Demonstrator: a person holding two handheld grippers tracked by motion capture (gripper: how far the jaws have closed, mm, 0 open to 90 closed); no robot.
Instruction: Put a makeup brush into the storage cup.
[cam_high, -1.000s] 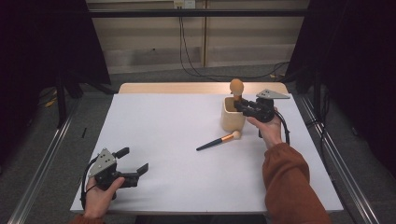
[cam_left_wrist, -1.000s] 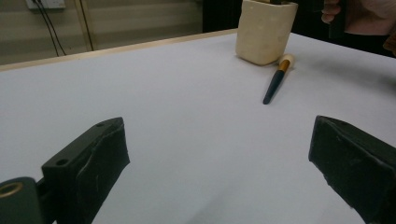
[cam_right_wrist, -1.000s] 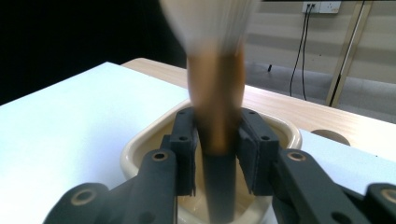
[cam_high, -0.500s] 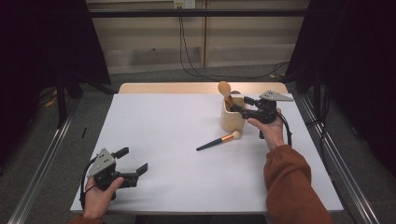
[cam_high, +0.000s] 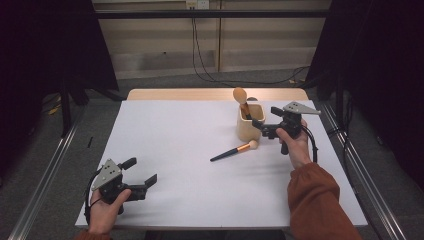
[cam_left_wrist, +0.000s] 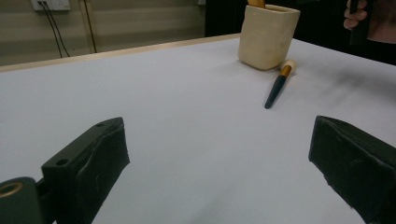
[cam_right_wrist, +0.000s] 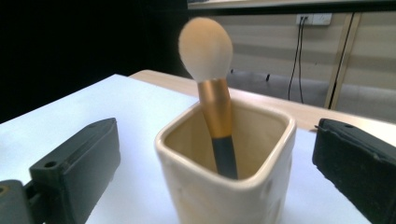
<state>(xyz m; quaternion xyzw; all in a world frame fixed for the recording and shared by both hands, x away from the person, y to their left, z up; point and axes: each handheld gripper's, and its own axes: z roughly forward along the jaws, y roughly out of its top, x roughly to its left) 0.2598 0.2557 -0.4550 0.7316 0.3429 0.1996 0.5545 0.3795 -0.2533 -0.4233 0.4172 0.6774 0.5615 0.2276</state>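
The large brush (cam_high: 242, 101) is now seen standing head-up in the cream cup (cam_high: 248, 131), its handle leaning against the far wall and its pale bristle head clear above the rim. A second ago it was pinched by the right tongs (cam_high: 262, 121) above the cup; half a second ago it was already tilted inside. The jaws of the right tongs have just been opening, and they are now spread wide with nothing between their pads. In the right gripper view the cup (cam_right_wrist: 227, 175) is framed between the two black jaws, with a gap on either side, and the brush (cam_right_wrist: 212, 91) rises straight ahead of them. From this it may be judged that one brush has been delivered and released, and that the right tongs have been drawn slightly back from the cup.

The second brush (cam_high: 235, 151) is left lying flat on the white table (cam_high: 175, 150), just on the near side of the cup and a little to the left of the right tongs, its pale head toward the cup and its dark handle pointing away. It is probably the next thing to be picked up.

The left tongs (cam_high: 136, 174) are held spread and empty near the front left corner, well apart from both brushes; in the left gripper view the lying brush (cam_left_wrist: 279, 84) and the cup (cam_left_wrist: 267, 35) are seen far ahead and to the right.
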